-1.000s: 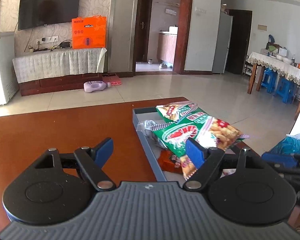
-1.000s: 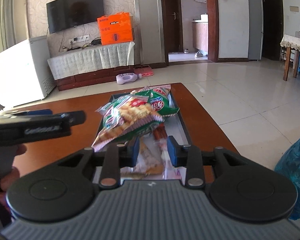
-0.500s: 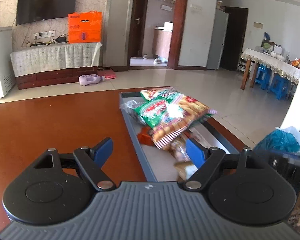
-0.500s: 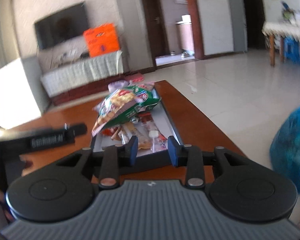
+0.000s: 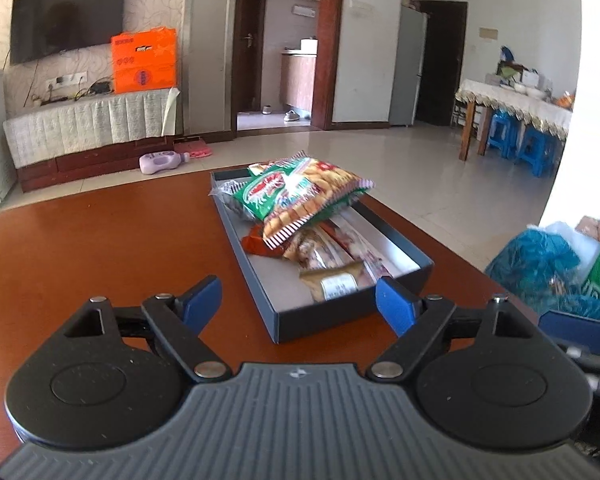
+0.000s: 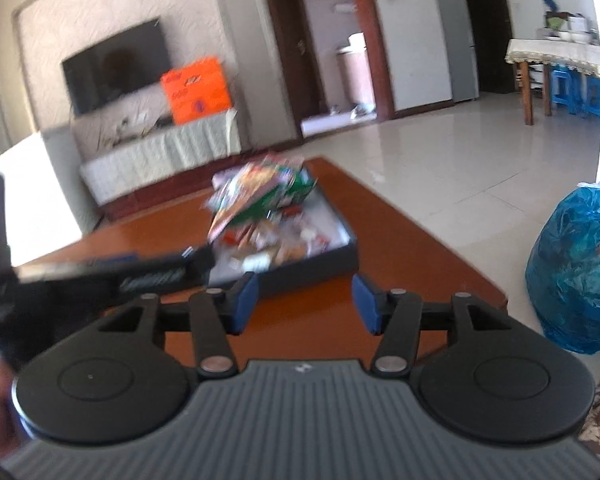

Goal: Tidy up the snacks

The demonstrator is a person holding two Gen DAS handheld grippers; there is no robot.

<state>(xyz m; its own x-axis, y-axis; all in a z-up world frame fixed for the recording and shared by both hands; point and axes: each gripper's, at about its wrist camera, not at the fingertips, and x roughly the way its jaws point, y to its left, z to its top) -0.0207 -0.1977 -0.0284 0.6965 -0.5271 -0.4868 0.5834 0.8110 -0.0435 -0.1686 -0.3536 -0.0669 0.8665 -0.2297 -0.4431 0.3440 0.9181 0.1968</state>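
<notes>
Both grippers, L (image 5: 299, 303) & R (image 6: 304, 303), empty, spread, near snack tray (image 5: 340, 318).

Snacks (image 5: 300, 196) in tray (image 5: 396, 236) on table (image 5: 100, 248)

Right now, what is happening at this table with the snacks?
A person holds a gripper in each hand. The left gripper and the right gripper are both open and empty, short of the dark tray on the wooden table. The snack packets lie piled in the tray.
</notes>
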